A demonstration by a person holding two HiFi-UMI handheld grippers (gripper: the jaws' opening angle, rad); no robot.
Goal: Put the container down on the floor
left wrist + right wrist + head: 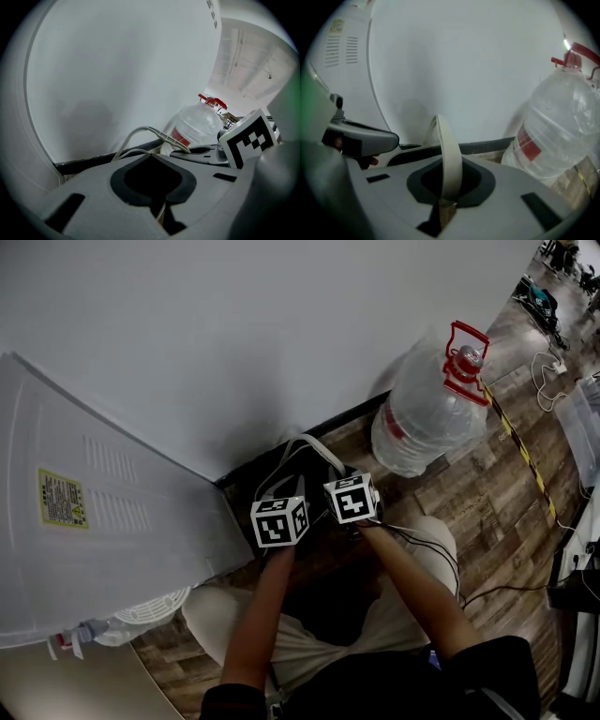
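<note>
left gripper [161, 213] and right gripper [443, 206] each pinch a pale strap handle [449, 154] of the dark boxy container [314, 474], low by the far wall; setting down and letting go seem left.

Colours and patterns, corner by the wall.
Container [281, 474] black, handles [449, 159] beige; marker cubes [280, 520] black squares on white; water jug [427, 418] clear, cap [464, 362] and label band red; wall [234, 334] white, skirting [347, 418] black; floor [487, 493] brown wood-plank; tape [520, 451] yellow-and-black striped; appliance [112, 549] white, sticker [62, 499] yellow.
</note>
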